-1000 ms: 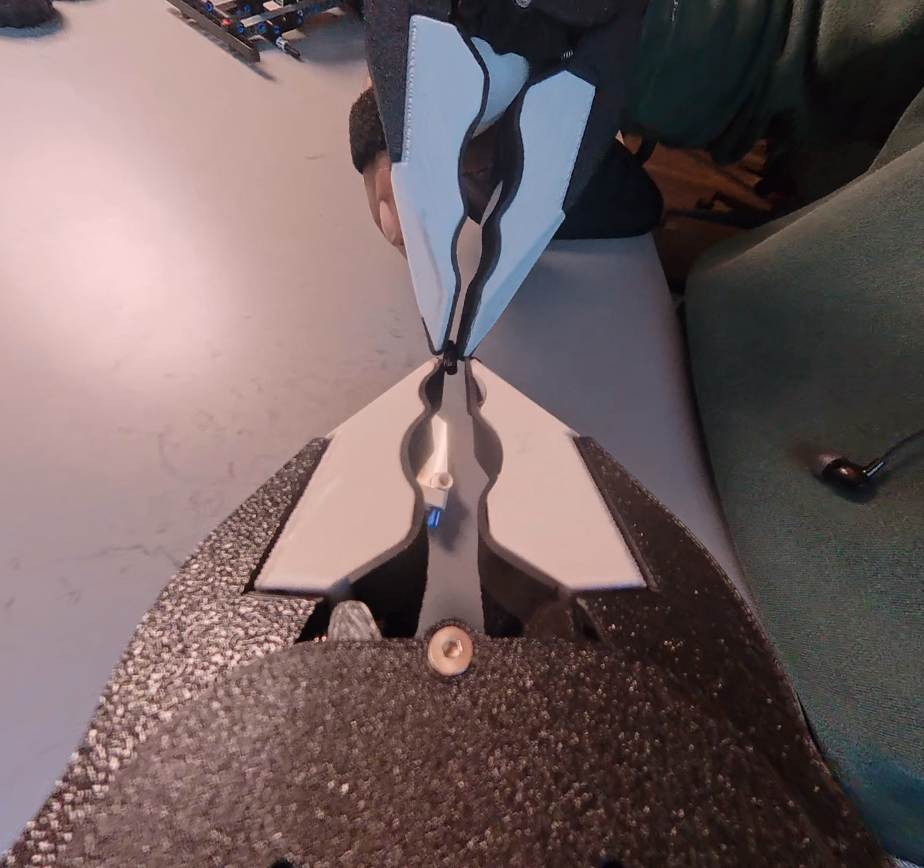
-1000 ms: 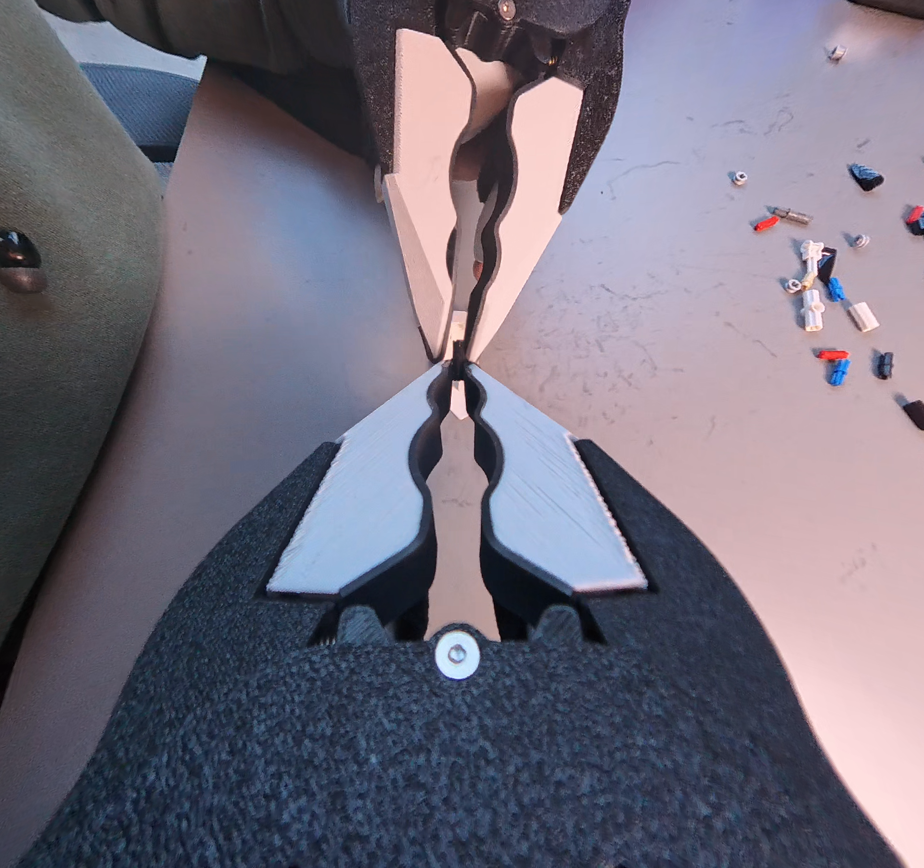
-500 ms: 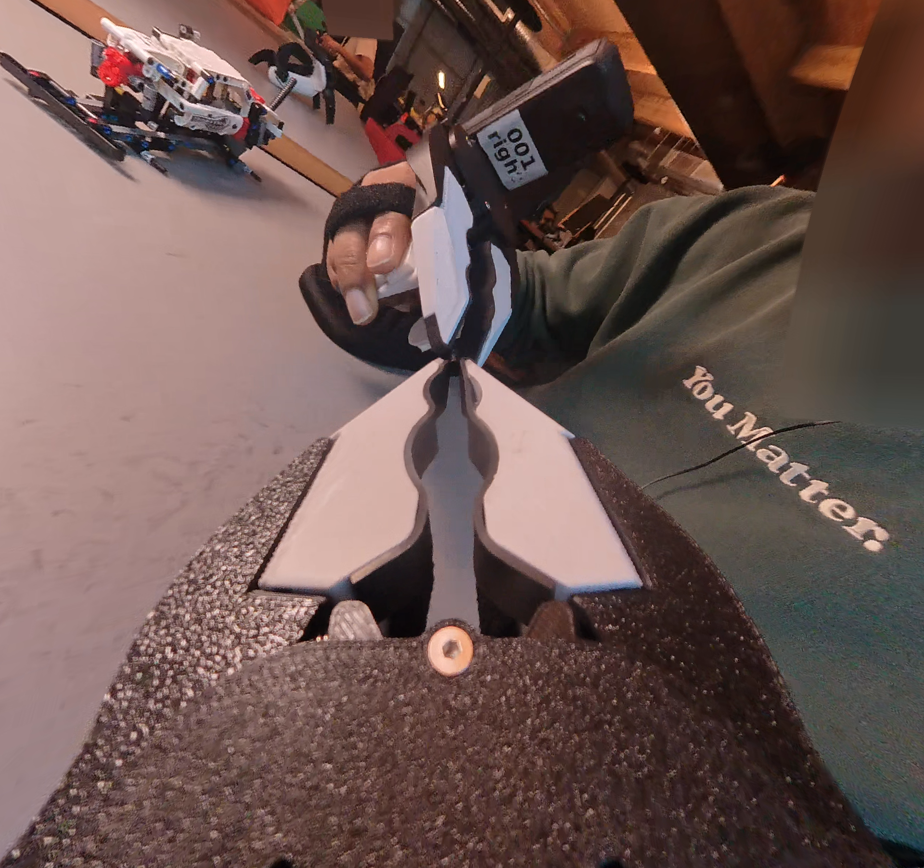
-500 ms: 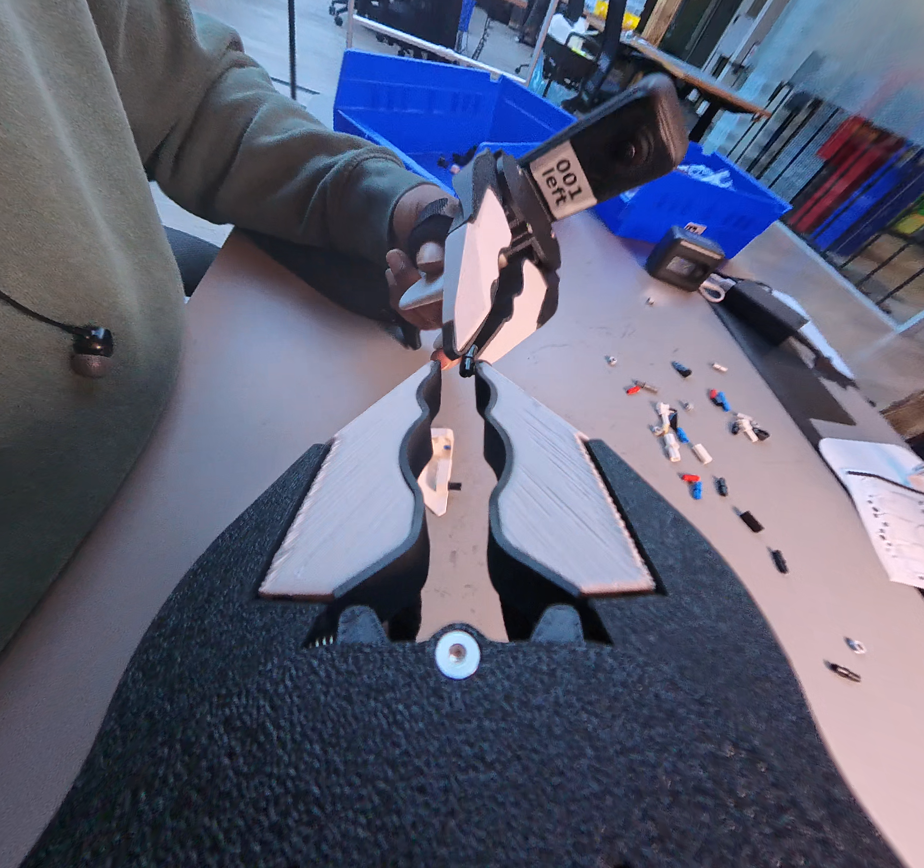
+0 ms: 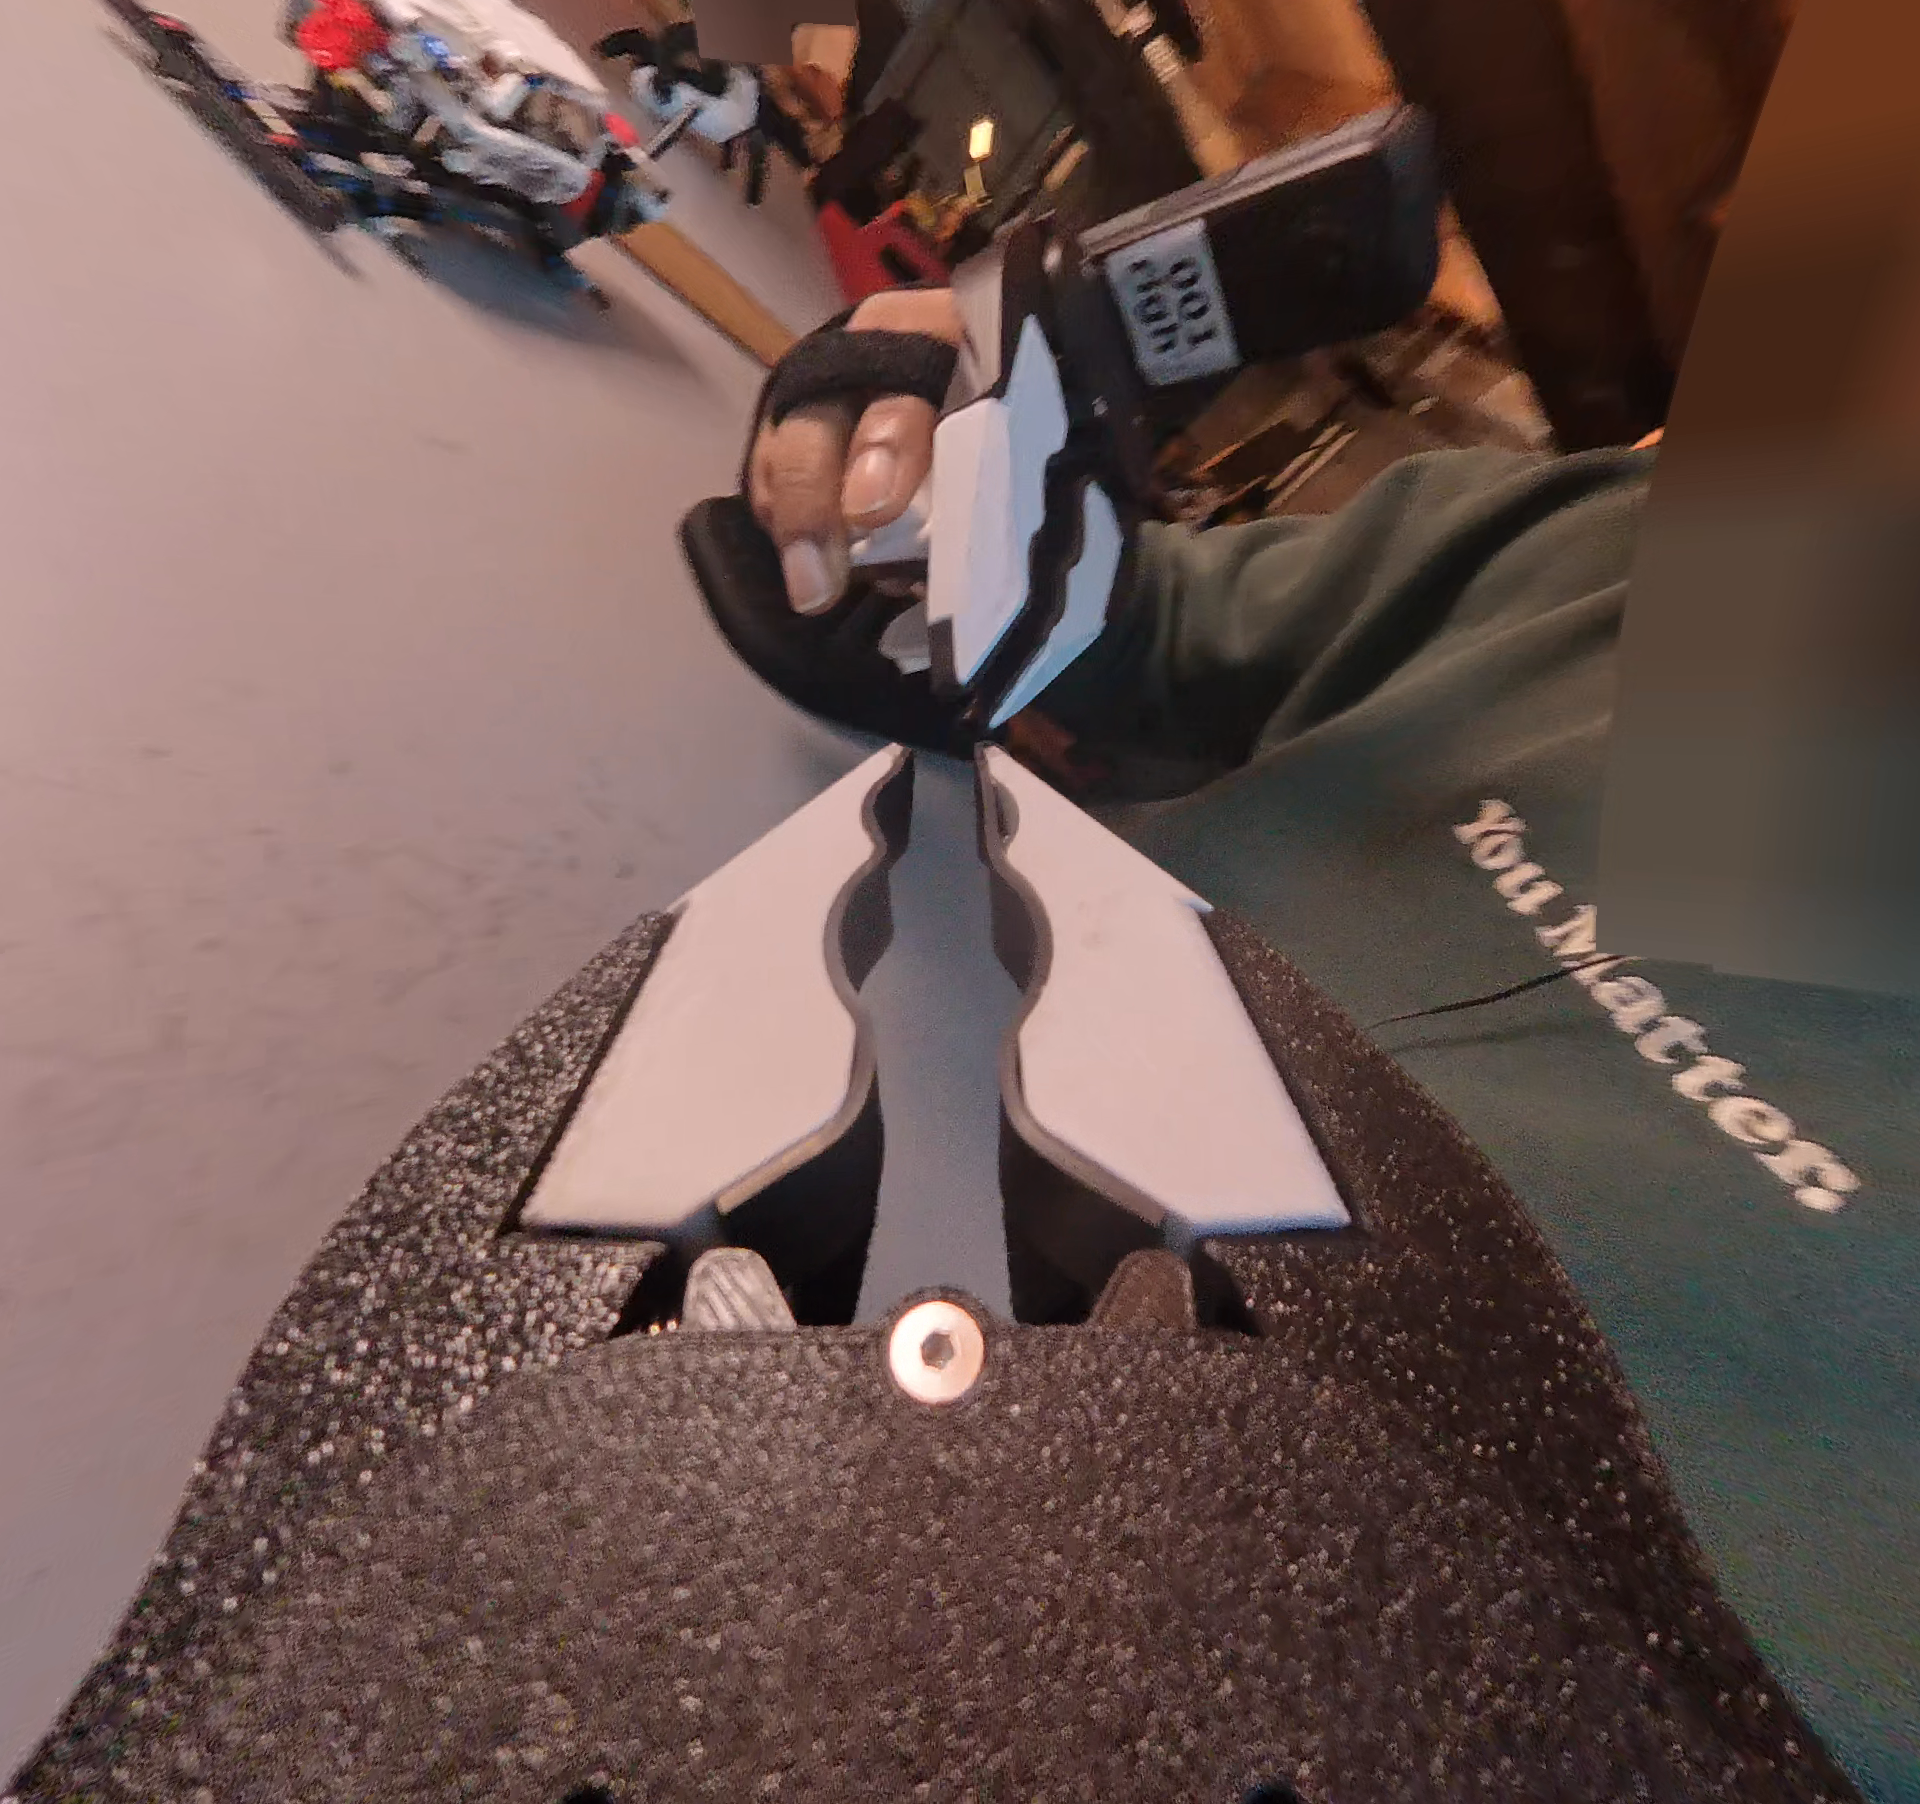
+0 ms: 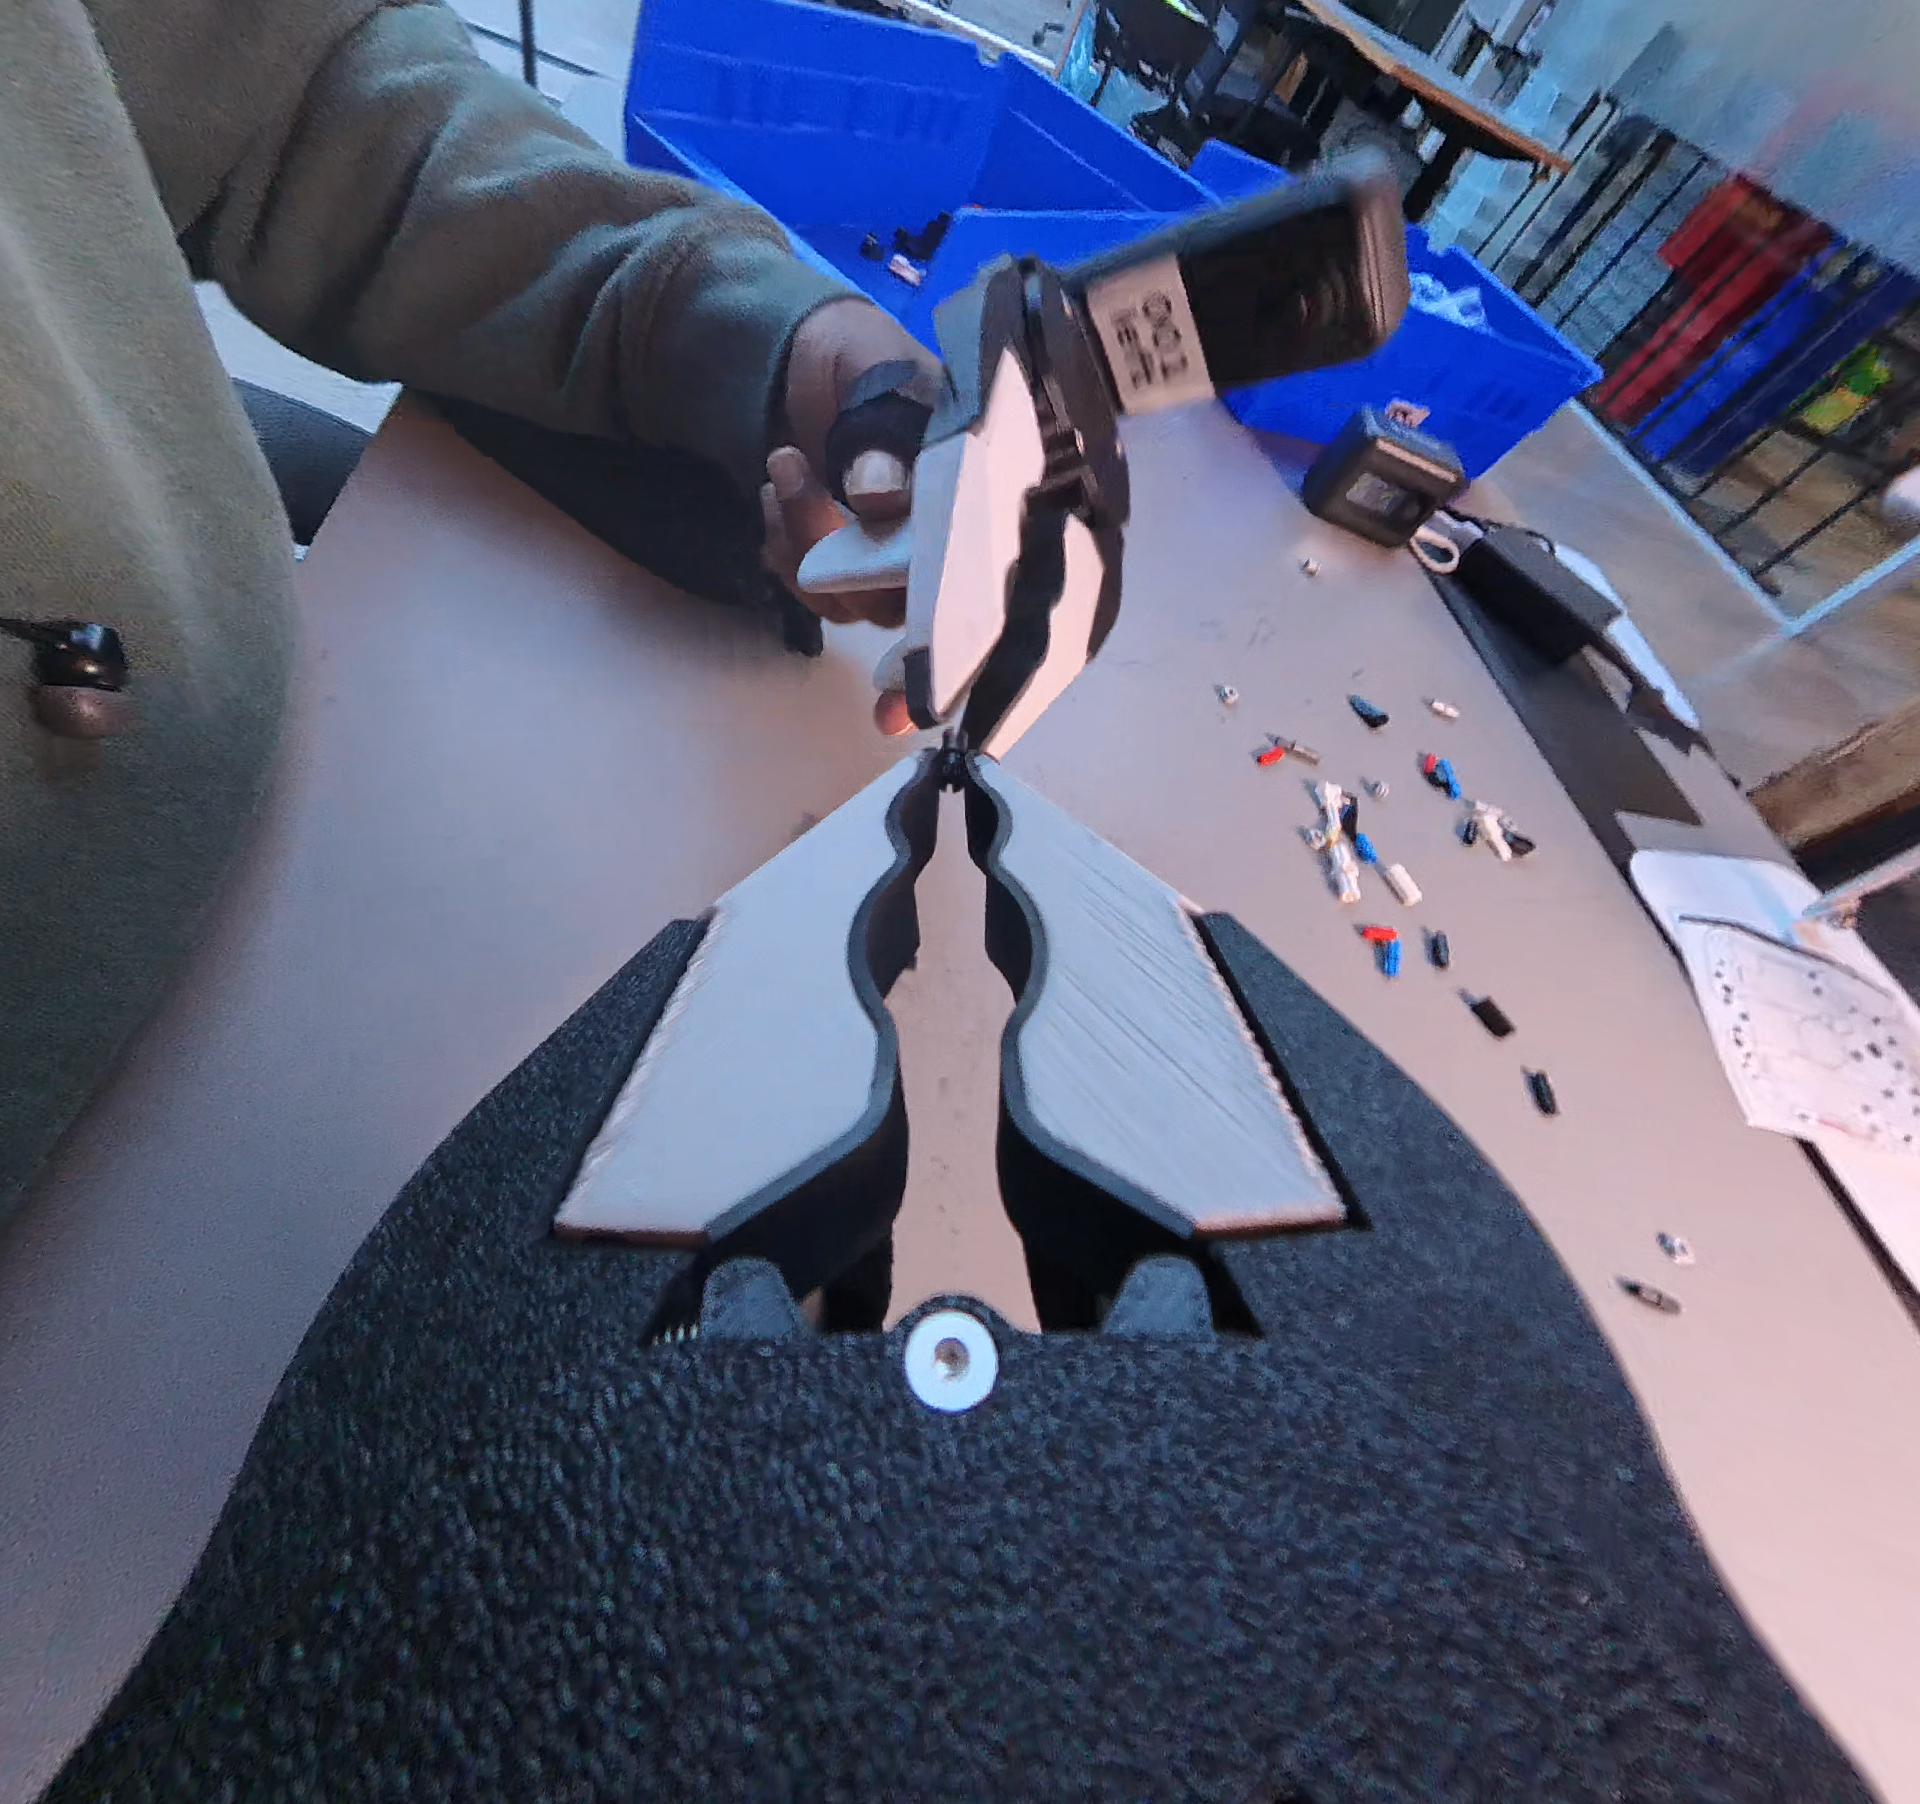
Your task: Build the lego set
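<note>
Table (image 6: 540,819) grey, scuffed; blue bins (image 6: 831,123) behind.

A workshop-style workspace is shown: blue storage bins (image 6: 883,144) are stacked beyond the grey table (image 6: 520,767), long workbenches (image 6: 1403,61) are seen at far right, and exposed wooden beams (image 5: 1507,40) overhead.

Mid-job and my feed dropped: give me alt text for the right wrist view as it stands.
The right gripper meets the left gripper tip to tip above the grey table, a tiny dark piece pinched between them. Loose small lego pieces lie scattered to the right, near an instruction sheet, with blue bins behind.
</note>
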Demonstrator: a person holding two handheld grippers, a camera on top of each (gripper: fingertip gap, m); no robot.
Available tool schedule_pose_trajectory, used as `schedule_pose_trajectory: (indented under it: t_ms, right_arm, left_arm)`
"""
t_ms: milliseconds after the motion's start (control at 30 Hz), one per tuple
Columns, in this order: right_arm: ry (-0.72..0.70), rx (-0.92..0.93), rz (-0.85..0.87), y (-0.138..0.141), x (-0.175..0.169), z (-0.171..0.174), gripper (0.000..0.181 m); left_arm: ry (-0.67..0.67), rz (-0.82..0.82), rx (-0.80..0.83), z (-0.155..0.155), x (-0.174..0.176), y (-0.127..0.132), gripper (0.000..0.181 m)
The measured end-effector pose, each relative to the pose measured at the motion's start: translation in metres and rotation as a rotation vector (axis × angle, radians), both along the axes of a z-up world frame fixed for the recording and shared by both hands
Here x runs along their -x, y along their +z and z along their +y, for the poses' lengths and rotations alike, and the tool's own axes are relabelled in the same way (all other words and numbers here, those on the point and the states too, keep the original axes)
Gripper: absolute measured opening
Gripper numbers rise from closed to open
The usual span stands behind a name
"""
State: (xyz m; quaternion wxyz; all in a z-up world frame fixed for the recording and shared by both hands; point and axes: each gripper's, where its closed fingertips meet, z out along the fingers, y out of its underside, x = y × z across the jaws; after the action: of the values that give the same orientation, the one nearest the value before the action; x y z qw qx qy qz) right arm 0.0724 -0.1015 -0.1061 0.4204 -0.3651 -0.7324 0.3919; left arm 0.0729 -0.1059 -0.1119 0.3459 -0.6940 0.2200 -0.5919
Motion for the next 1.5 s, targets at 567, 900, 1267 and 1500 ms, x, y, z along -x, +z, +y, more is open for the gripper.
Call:
schedule_pose_trajectory:
  t_ms: [567, 900, 1267, 1500]
  right_arm:
    - [-0.081, 0.064, -0.12, -0.04, -0.008, 0.028, 0.004]
    - [-0.053, 0.07, -0.136, -0.045, -0.01, 0.022, 0.004]
    - [-0.135, 0.106, -0.223, -0.051, -0.006, 0.045, 0.004]
    - [-0.106, 0.038, -0.376, -0.085, 0.005, 0.031, 0.004]
  left_arm:
    - [0.083, 0.96, -0.268, -0.002, 0.024, -0.103, 0.023]
    - [0.023, 0.981, -0.338, -0.009, 0.016, -0.101, 0.016]
    - [0.267, 1.324, -0.81, 0.043, 0.042, -0.079, 0.01]
    - [0.322, 1.442, -0.874, 0.051, 0.046, -0.087, 0.01]
